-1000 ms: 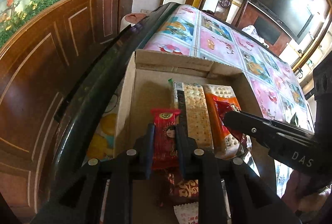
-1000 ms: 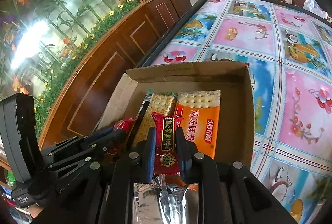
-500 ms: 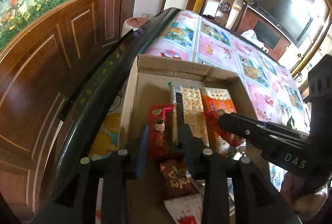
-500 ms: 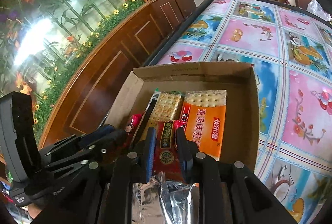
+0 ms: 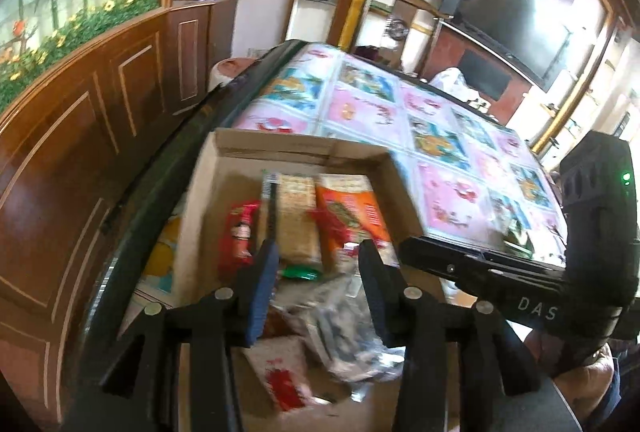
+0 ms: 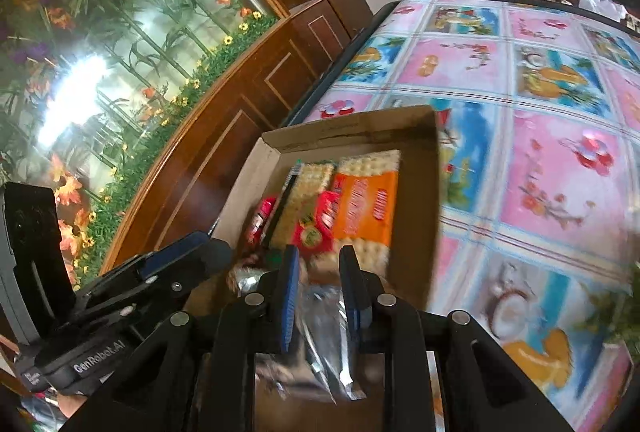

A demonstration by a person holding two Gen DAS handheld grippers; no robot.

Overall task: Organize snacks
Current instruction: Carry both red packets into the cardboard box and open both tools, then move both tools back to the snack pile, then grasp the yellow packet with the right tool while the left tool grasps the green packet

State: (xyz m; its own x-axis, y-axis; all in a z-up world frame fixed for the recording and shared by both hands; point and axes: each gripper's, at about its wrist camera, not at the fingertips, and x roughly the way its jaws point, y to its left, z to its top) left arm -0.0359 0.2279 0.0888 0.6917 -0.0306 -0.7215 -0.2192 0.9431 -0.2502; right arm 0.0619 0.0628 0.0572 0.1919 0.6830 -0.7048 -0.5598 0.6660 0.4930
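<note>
An open cardboard box (image 5: 296,152) (image 6: 352,128) holds a clear pack of crackers (image 5: 296,216) (image 6: 312,184) and an orange cracker pack (image 5: 352,208) (image 6: 368,208). One red snack packet (image 5: 240,232) lies in the box left of the crackers. My left gripper (image 5: 316,260) hangs just short of it, jaws opening, nothing between them. Another red packet (image 6: 316,228) rests on top of the crackers. My right gripper (image 6: 320,264) is drawn back from it, shut to a slim gap and holding nothing.
Silvery wrappers (image 5: 340,332) (image 6: 324,344) and a red-and-white packet (image 5: 280,380) lie under the grippers. The box sits by the left edge of a table with a picture-tile cloth (image 5: 440,136) (image 6: 540,152). Wood panelling (image 5: 80,152) runs along the left.
Both grippers have pulled back and up from the box. The left jaws opened and let go of their red packet; the right one's packet now lies free on the crackers.
</note>
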